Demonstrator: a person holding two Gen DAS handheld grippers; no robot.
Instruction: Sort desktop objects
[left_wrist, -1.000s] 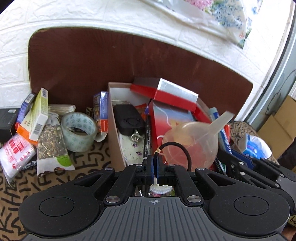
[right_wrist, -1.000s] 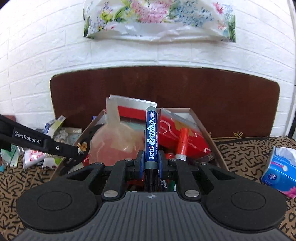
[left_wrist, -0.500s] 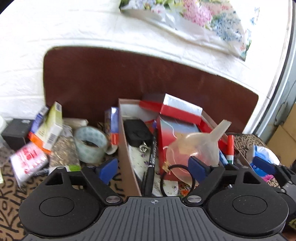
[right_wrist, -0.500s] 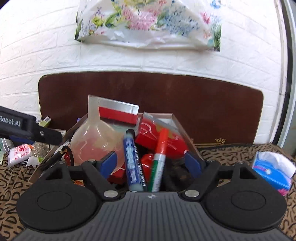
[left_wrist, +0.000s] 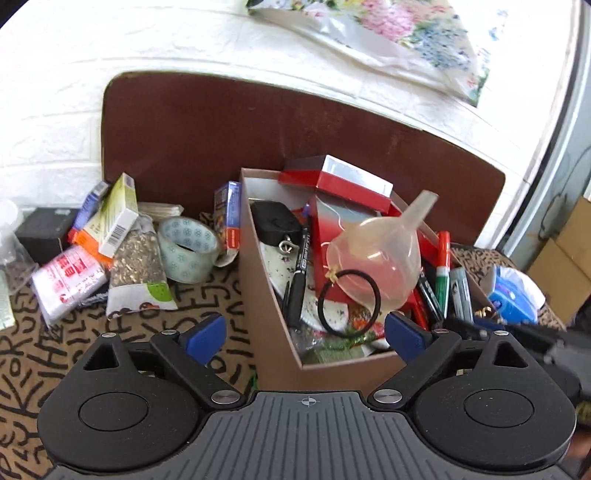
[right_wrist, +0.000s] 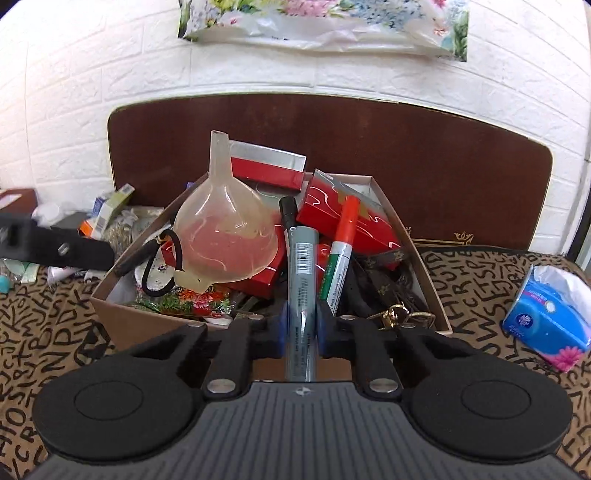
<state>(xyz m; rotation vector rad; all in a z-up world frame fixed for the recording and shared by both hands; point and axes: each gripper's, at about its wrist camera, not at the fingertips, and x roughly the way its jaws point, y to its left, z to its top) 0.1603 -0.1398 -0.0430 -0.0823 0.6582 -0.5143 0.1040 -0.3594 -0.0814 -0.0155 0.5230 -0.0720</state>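
Note:
A brown cardboard box holds a clear plastic funnel, a black hair tie, a black marker, red boxes and a red-capped marker. My left gripper is open and empty above the box's near end. My right gripper is shut on a grey marker at the near edge of the box. The funnel and the red-capped marker lie beyond it.
Left of the box lie a tape roll, a seed packet, small cartons and a red-print bag on the patterned cloth. A blue tissue pack sits right of the box. A brown board stands behind.
My left gripper opened, released the black hair tie into the box and drew back. My right gripper opened, dropping the blue marker, then shut on the grey marker.

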